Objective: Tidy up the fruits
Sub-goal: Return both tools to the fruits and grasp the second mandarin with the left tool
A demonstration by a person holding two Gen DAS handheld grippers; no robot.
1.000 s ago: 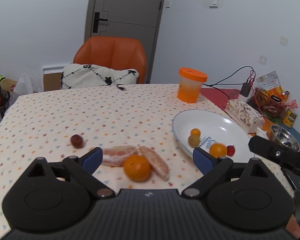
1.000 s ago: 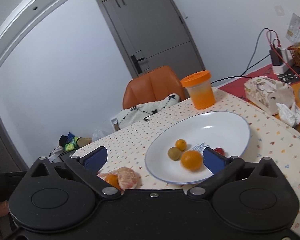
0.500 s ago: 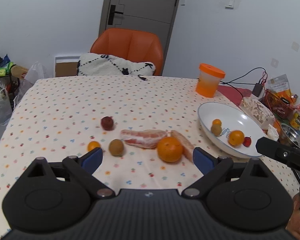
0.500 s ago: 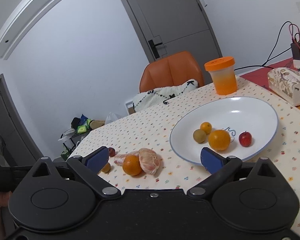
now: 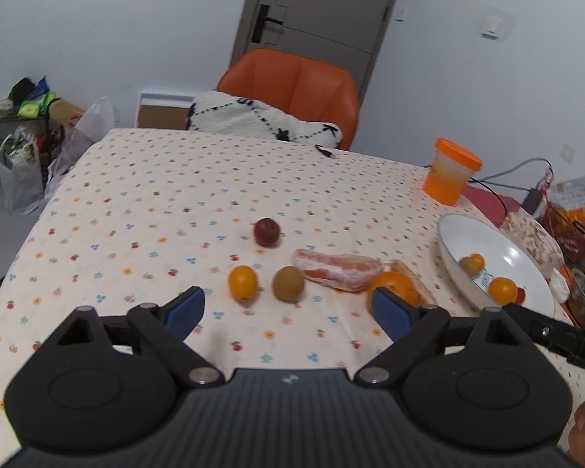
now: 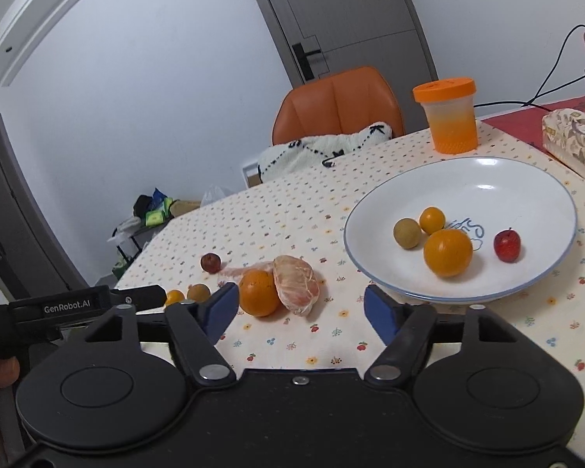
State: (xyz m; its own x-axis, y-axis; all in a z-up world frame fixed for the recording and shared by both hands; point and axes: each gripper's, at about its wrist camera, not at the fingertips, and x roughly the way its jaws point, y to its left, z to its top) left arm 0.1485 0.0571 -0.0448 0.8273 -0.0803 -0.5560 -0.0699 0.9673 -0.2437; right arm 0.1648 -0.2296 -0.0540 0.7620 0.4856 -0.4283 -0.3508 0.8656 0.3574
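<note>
Both claws, left claw [image 5: 288, 306] and right claw [image 6: 302, 308], hang with jaws apart and nothing held above the dotted-cloth surface [image 5: 199, 195]. The wide white ceramic plate [image 6: 526, 179] already carries four fruits. Loose on the cloth lie the peeled pink pomelo segments [image 5: 337, 271], the round orange [image 6: 258, 292], then three small fruits (kumquat-sized). Likely next: lower over one and close.

Plain white walls [image 5: 117, 19] are seen, with a grey door [image 5: 319, 19] at twelve o'clock. An orange chair [image 5: 292, 82] is tucked behind the counter [image 5: 175, 195]. Bags [image 5: 19, 171] are piled on the floor at nine o'clock.
</note>
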